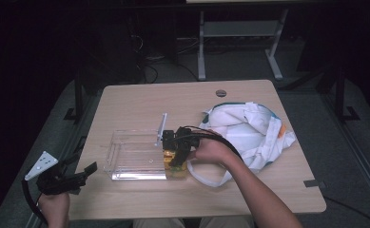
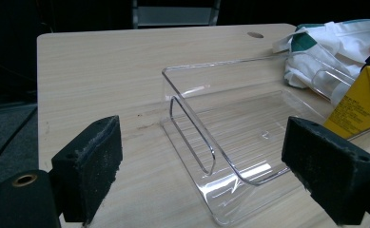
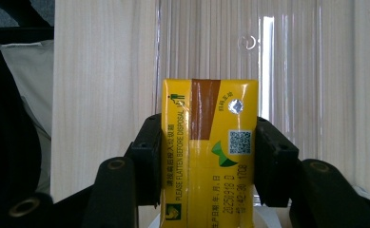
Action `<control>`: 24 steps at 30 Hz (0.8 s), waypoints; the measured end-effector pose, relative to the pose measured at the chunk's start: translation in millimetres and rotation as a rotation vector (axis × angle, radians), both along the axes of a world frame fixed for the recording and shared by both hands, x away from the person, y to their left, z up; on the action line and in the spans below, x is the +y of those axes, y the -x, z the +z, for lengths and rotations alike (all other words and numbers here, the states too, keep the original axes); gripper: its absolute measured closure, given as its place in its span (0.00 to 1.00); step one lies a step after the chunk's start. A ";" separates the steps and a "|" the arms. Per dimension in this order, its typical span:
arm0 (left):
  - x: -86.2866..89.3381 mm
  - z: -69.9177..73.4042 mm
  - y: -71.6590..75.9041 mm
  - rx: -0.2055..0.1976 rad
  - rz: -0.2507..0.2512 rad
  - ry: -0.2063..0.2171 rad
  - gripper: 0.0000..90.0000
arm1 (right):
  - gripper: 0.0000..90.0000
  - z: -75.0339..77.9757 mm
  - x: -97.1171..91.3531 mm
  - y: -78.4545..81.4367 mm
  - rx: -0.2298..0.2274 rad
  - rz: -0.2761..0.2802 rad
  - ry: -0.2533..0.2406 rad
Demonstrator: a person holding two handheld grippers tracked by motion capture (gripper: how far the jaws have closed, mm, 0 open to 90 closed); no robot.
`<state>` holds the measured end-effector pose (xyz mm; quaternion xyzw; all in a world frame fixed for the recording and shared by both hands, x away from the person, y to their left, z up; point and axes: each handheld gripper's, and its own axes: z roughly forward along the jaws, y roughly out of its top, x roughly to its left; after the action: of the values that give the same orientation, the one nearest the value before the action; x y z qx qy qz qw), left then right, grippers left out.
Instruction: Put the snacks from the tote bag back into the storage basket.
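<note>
A yellow drink carton [image 3: 209, 156] with a brown stripe stands between the pads of my right gripper [image 3: 209, 164], which is shut on its two sides. In the high view this gripper [image 1: 175, 160] holds the carton [image 1: 173, 171] at the right end of a clear plastic tray [image 1: 125, 156], pointing down. My left gripper [image 1: 85, 175] hovers off the table's front left corner, open with nothing between its pads [image 2: 90, 166]. In its own view it faces the tray [image 2: 192, 69], apart from it, and the carton [image 2: 358, 102] shows at the right edge.
A white cloth bag [image 1: 251, 130] with teal trim lies crumpled right of the tray, a strap trailing toward the front edge. A round cable hole [image 1: 221, 93] sits near the table's far edge. Dark floor and table legs lie beyond.
</note>
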<state>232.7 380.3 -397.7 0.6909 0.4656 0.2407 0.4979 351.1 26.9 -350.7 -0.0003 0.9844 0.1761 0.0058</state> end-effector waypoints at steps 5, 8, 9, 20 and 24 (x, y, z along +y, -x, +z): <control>0.1 -0.3 -0.3 0.003 0.000 0.000 0.14 | 0.57 -2.3 -1.3 -0.5 0.004 -0.003 -0.001; -0.3 -0.2 -0.2 0.003 0.000 -0.002 0.14 | 0.57 -2.6 -1.2 -0.6 0.006 -0.003 -0.001; -0.3 -0.1 -0.2 0.003 0.000 -0.002 0.14 | 0.57 -2.6 -1.2 -0.5 0.005 -0.002 -0.001; 0.3 -0.3 -0.4 0.004 -0.001 -0.002 0.14 | 0.57 -2.7 -0.6 -0.6 0.024 -0.003 -0.011; 0.4 -0.2 -0.1 0.000 0.003 0.004 0.15 | 0.56 -2.9 -1.2 -0.9 0.030 -0.003 -0.025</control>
<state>232.9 380.7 -397.9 0.6893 0.4672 0.2404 0.4988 352.0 25.7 -353.6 0.0040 0.9821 0.1882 -0.0089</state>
